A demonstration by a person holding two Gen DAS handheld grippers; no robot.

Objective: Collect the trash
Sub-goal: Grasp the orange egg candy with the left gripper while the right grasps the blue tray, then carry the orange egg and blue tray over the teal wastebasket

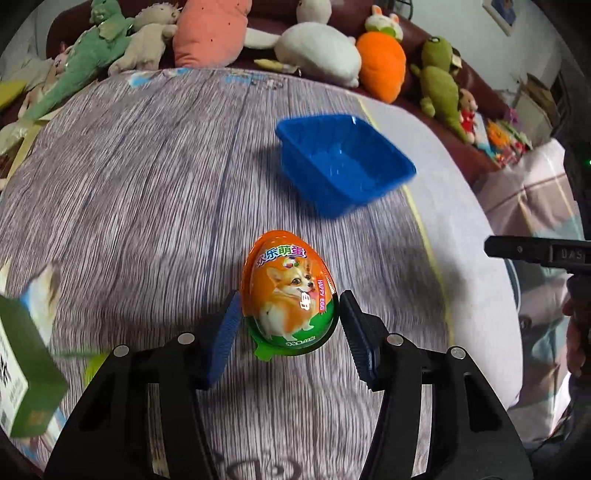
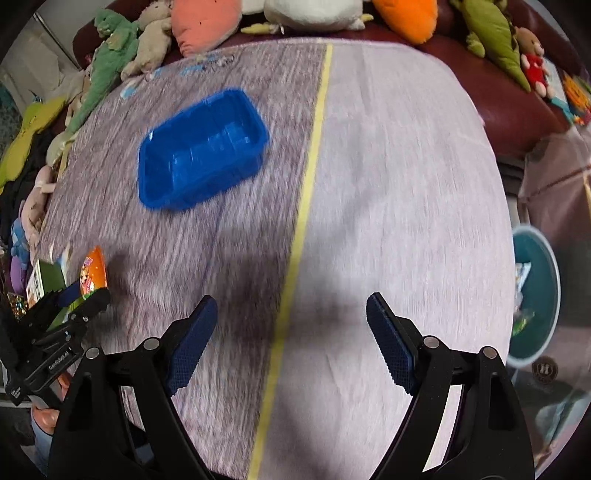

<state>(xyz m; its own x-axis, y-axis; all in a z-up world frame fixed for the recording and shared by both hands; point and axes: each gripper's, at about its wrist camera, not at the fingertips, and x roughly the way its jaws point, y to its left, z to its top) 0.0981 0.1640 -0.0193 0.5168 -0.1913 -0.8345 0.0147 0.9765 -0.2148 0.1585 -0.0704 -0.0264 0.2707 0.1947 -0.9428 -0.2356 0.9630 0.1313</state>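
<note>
Below me, a table (image 2: 388, 155) is covered in a wood-grain cloth, darker grey-brown on the left and paler on the right, with a thin yellow stripe (image 2: 314, 147) marking the join. Behind it a dark red sofa (image 2: 517, 107) is lined with soft toys: a green plush dinosaur (image 1: 88, 48), a pink strawberry cushion (image 1: 207, 29), a white plush (image 1: 321, 48), an orange carrot plush (image 1: 382, 64) and an olive-green plush (image 1: 441, 88).

At the left edge of my left camera a green and white carton (image 1: 22, 369) sits blurred; I cannot read its print. My left gripper (image 1: 290, 325) is clenched on an orange and green plastic toy egg (image 1: 290, 295), the pads pressing both its sides. The label shows a corgi, Chinese characters along the top and the words "HAPPY EGG" down one side. Further back an empty blue plastic tray (image 1: 343, 162) rests on the dark part of the cloth.

My right gripper (image 2: 291, 336) hangs released over the stripe with nothing between its pads. To its right, off the table edge, stands a teal bin (image 2: 539, 291) with some wrappers inside.
</note>
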